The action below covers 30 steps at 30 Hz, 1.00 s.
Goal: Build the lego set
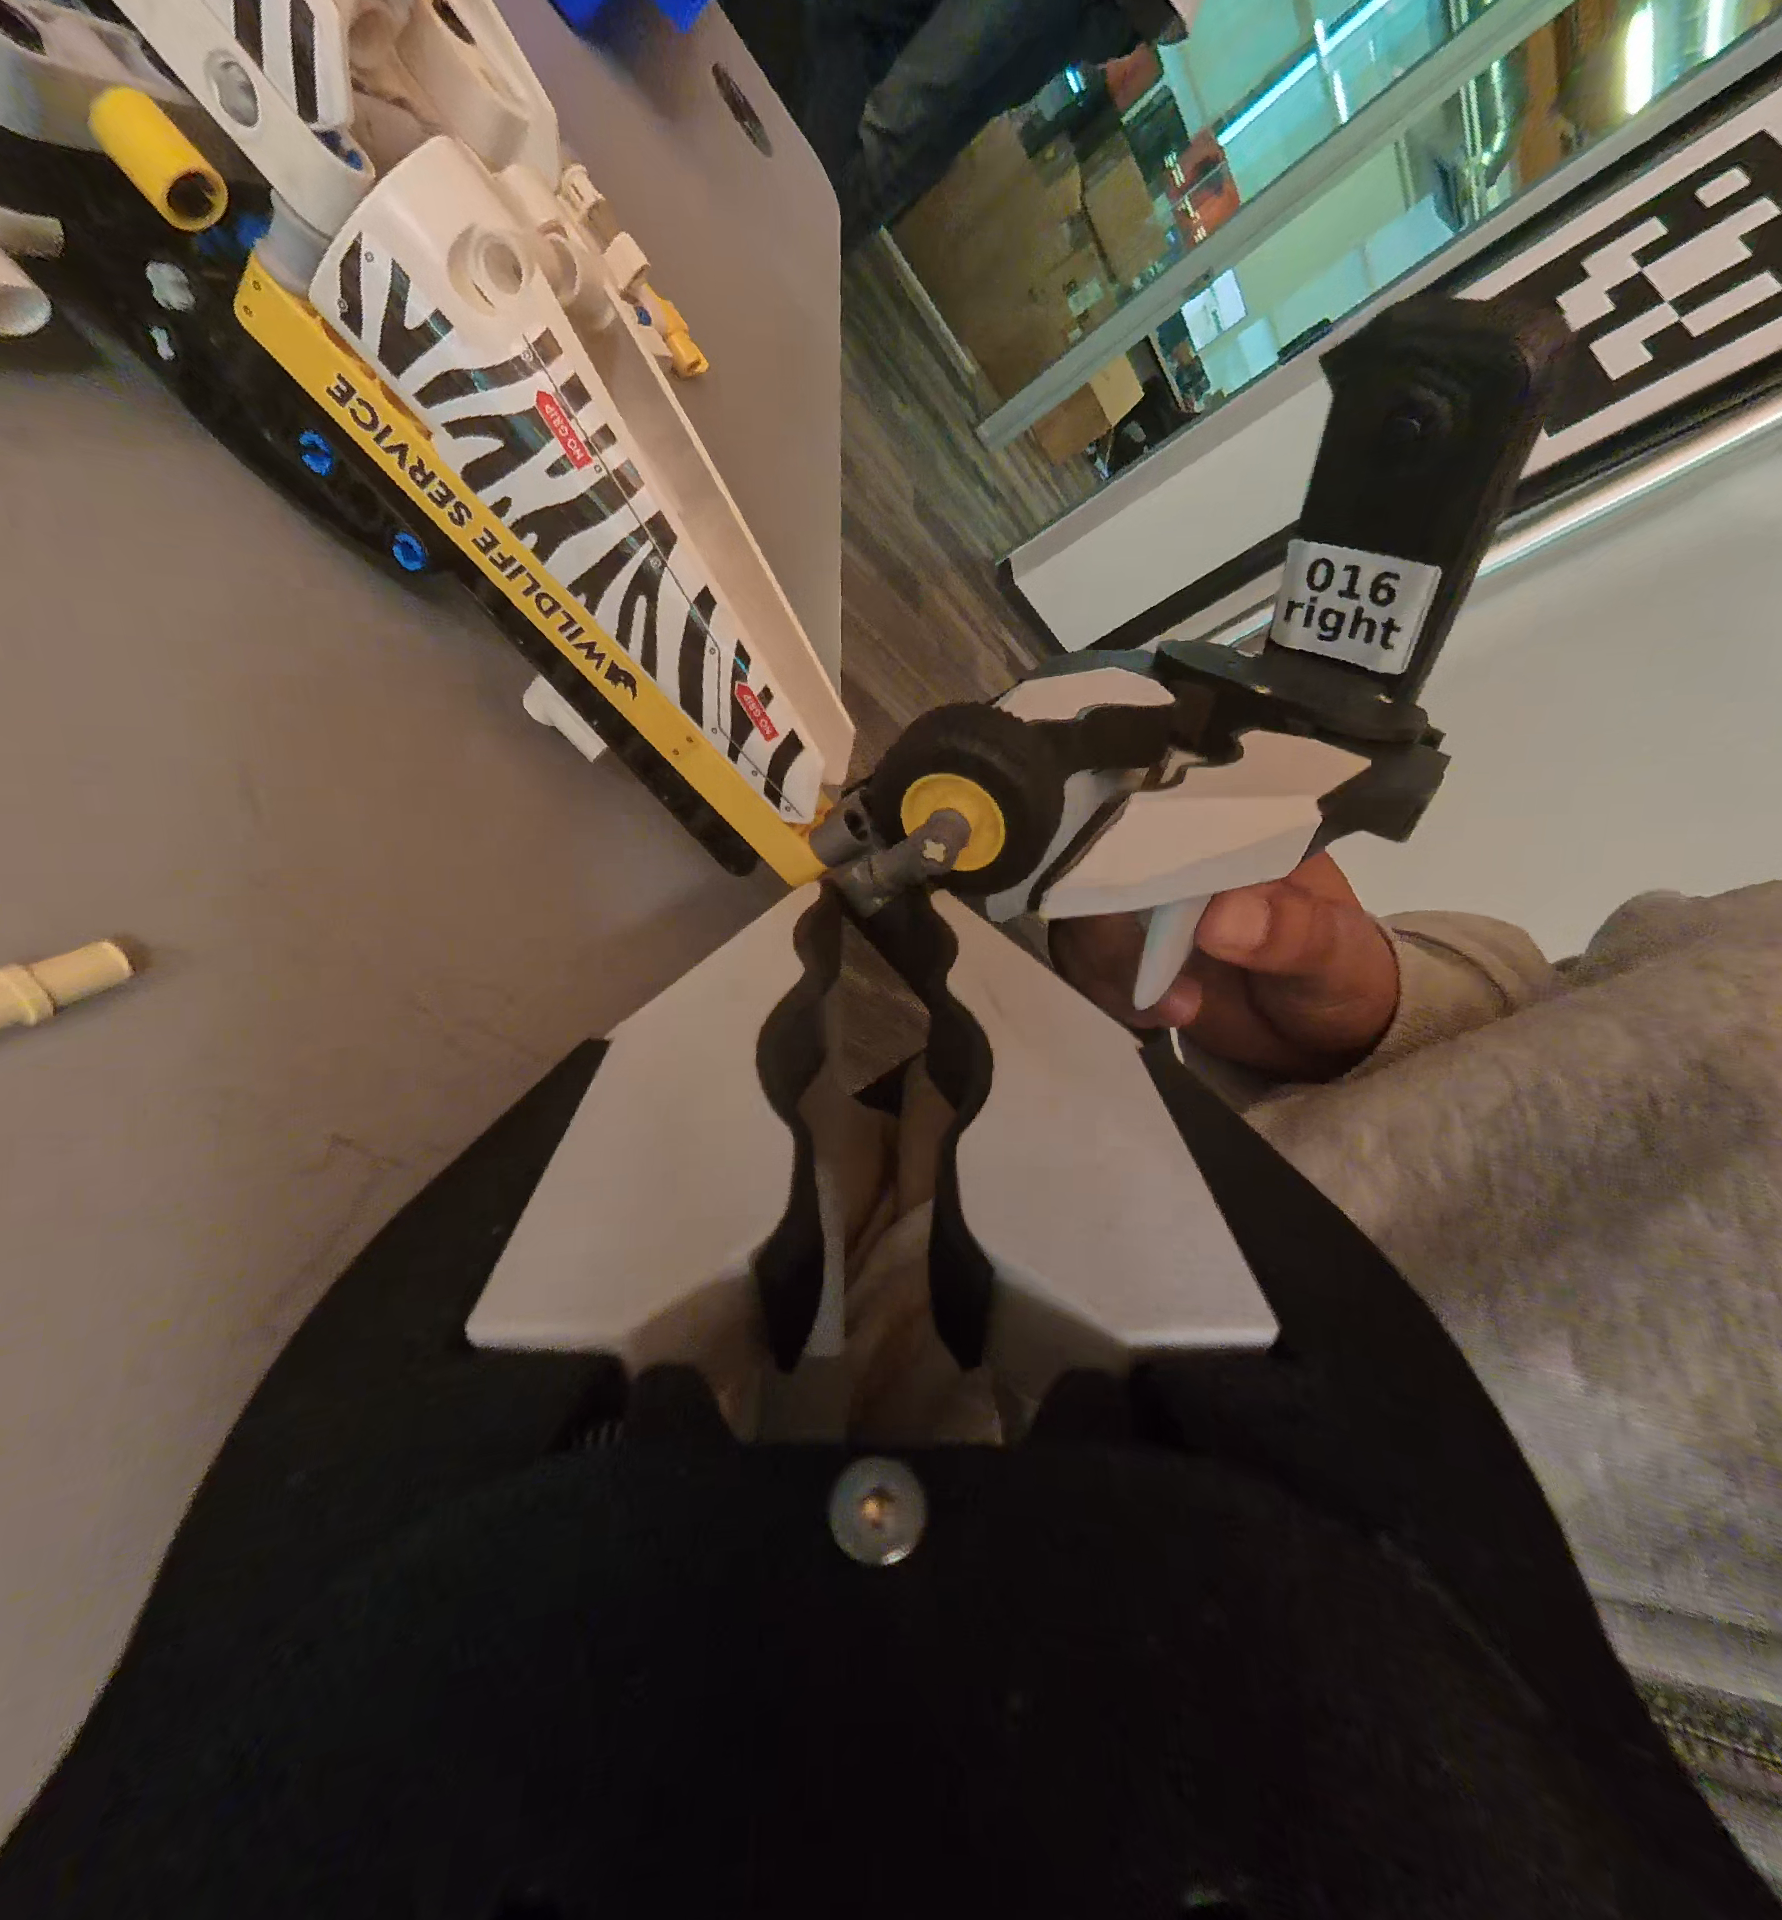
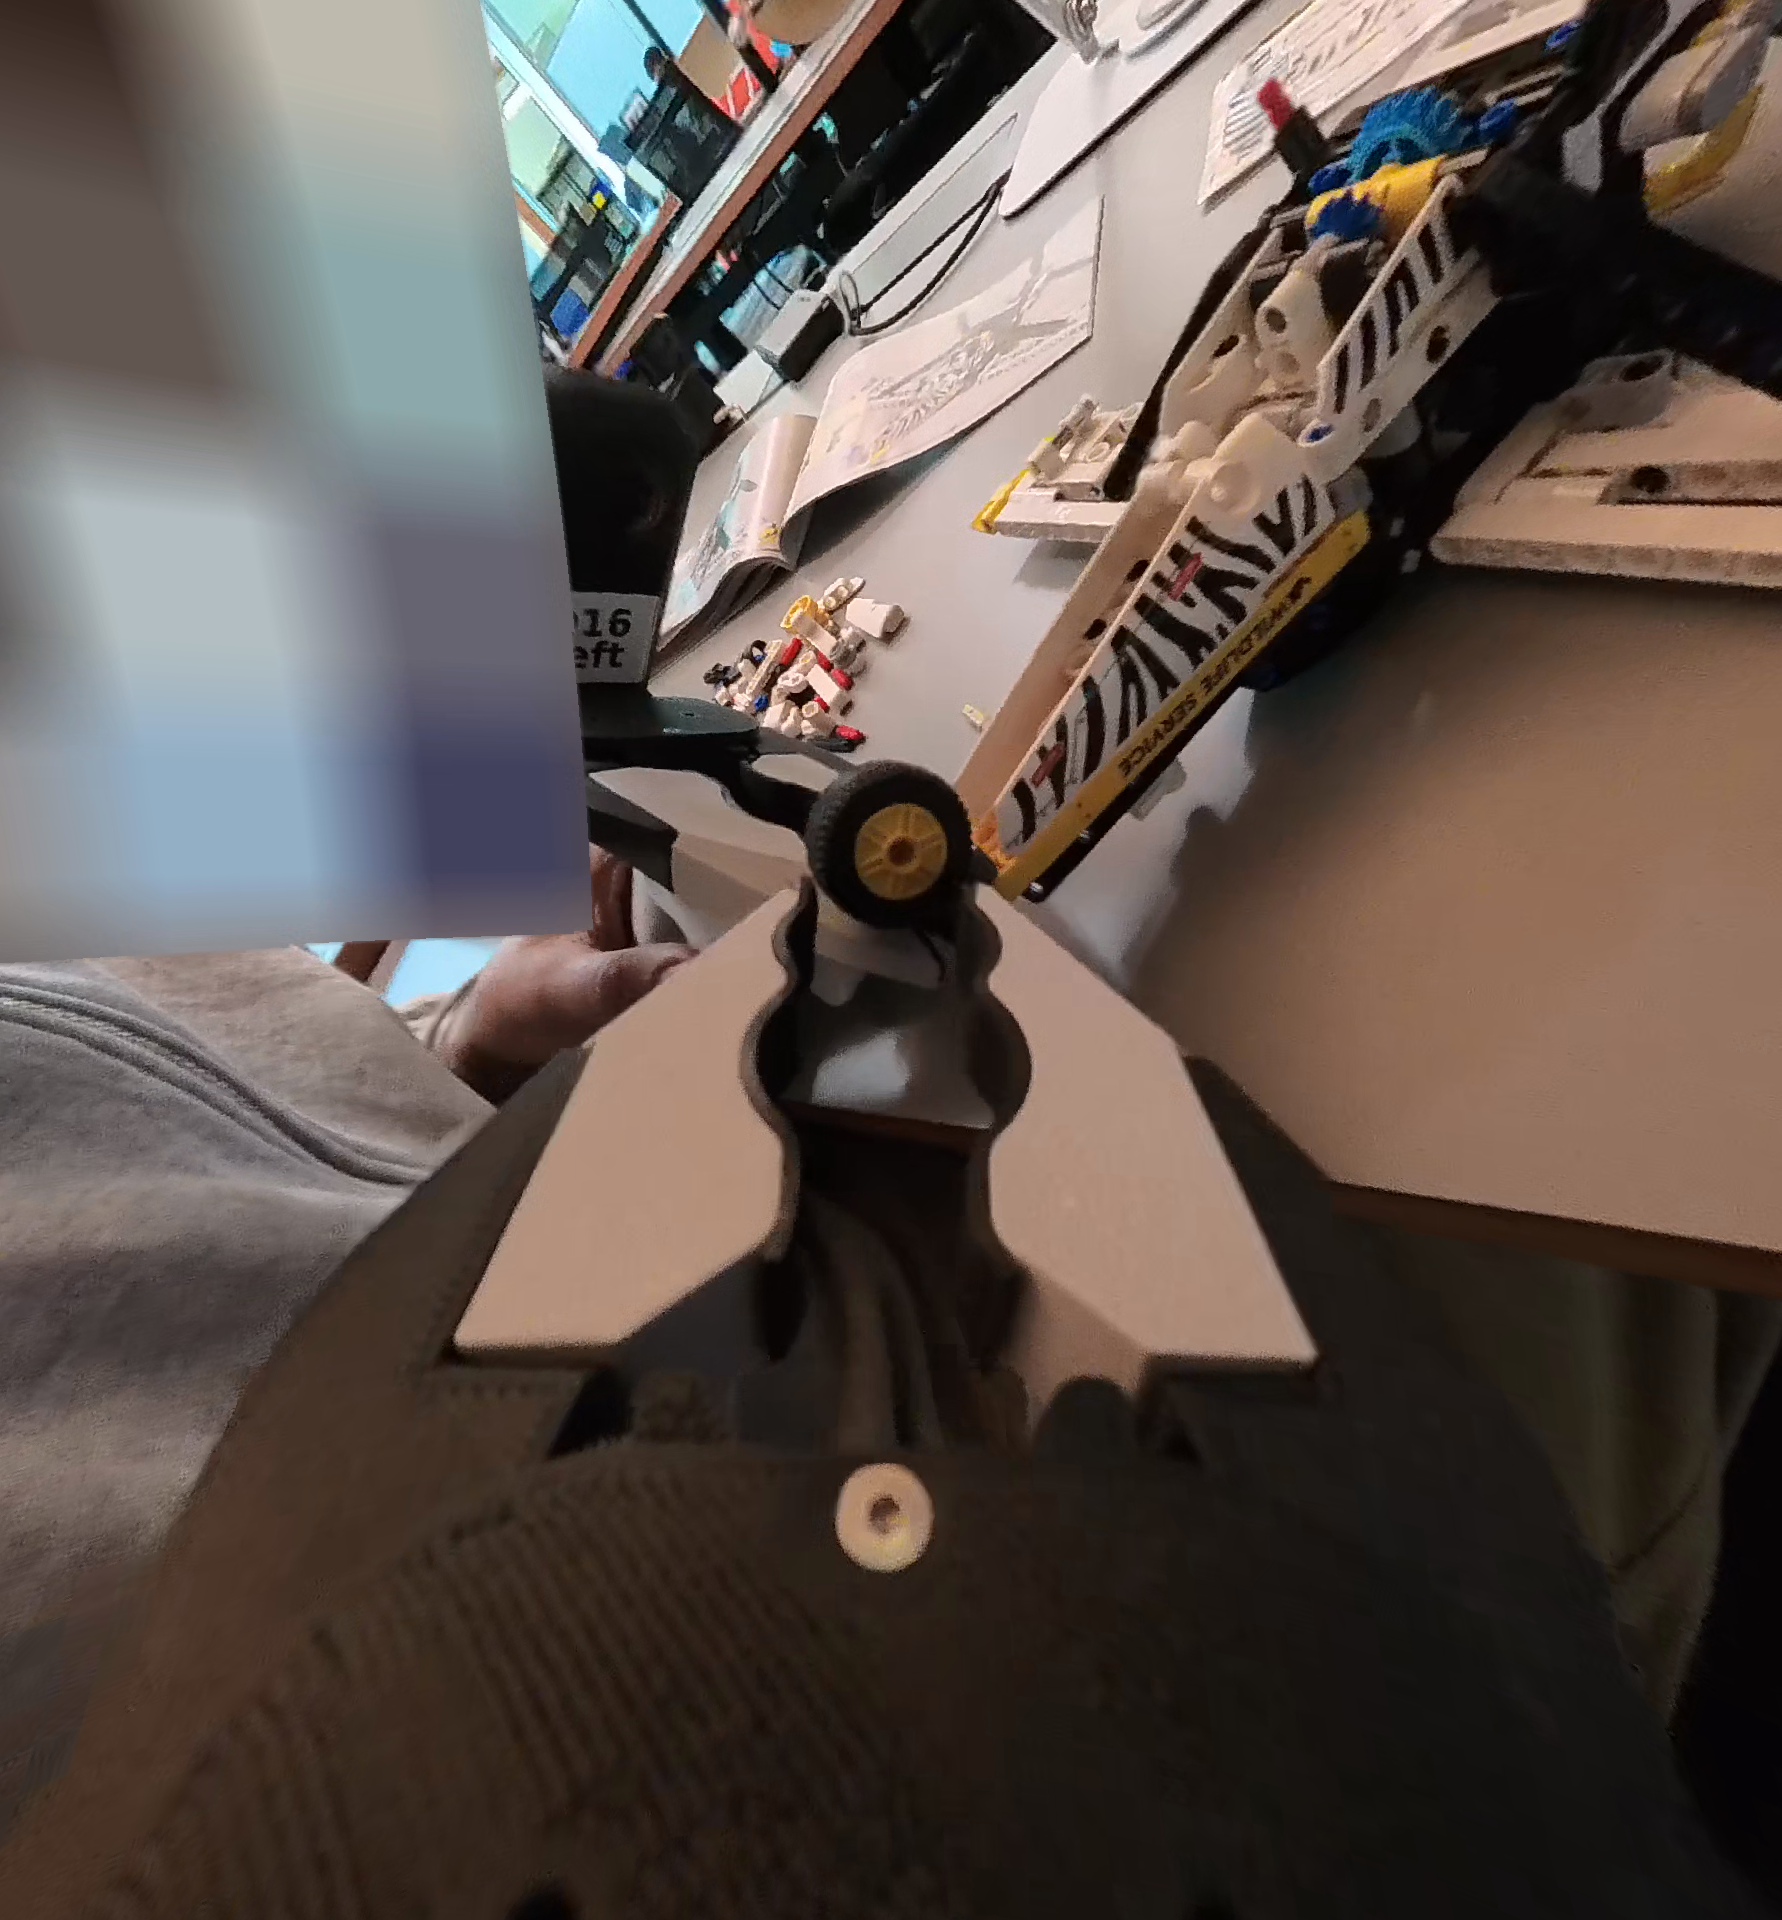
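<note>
The wheel has a black tyre and yellow hub. The model wears black-and-white zebra stripes over a yellow beam, with blue pins. The table is grey. The loose pin is cream.

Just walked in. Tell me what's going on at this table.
A person is building a zebra-striped Lego aircraft model with two handheld grippers. The right gripper is shut on a small black wheel with a yellow hub. The left gripper pinches a grey axle connector at the model's yellow tail end, where the wheel is meeting it. Loose small pieces lie on the grey table.
</note>
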Available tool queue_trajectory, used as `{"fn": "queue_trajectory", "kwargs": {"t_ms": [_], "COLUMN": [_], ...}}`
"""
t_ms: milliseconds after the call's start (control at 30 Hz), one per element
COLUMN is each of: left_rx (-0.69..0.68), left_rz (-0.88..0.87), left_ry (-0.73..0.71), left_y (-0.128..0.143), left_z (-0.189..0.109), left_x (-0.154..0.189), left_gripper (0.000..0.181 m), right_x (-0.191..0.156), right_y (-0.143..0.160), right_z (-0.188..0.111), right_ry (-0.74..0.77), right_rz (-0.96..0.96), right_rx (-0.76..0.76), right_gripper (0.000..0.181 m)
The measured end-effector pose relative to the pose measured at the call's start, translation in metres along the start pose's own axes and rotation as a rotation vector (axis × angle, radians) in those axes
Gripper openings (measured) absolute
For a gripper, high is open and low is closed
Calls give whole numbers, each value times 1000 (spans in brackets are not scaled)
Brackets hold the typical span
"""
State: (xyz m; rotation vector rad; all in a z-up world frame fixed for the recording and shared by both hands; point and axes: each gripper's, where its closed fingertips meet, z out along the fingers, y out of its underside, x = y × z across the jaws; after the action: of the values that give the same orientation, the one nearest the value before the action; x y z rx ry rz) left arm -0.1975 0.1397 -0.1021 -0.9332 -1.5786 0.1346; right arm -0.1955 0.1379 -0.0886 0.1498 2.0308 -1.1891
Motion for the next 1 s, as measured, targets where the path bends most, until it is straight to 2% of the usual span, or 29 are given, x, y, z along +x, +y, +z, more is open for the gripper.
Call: {"fn": "queue_trajectory", "kwargs": {"t_ms": [267,367,467,533,667,800,900,1000], "left_rx": [84,101,103,108,103,114,121,121], "left_rz": [20,17,5,-4,-7,-9,-13,-12], "left_ry": [-57,-65,-74,-85,-87,-96,-100,-101], "left_y": [-4,-6,-6,-7,-6,-8,-8,-8], "left_z": [-17,-19,-20,-20,-20,-21,-22,-22], "left_x": [-4,-5,-8,-10,-11,-12,-13,-13], "left_gripper": [10,10,7,2,2,1,1,2], "right_x": [-4,-2,-7,-12,-17,-1,4,7], "right_y": [-2,-7,-11,-15,-6,2,7,2], "right_z": [-5,-5,1,6,15,20,22,25], "right_ry": [92,87,46,20,-27,41,73,116], "right_rz": [-361,-515,-684,-804,-959,-1139,-1189,-1244], "right_rx": [-75,-108,-202,-324,-692,-1005,-1135,-1175], "right_gripper": [32,35,46,52,50,44,41,31]}}
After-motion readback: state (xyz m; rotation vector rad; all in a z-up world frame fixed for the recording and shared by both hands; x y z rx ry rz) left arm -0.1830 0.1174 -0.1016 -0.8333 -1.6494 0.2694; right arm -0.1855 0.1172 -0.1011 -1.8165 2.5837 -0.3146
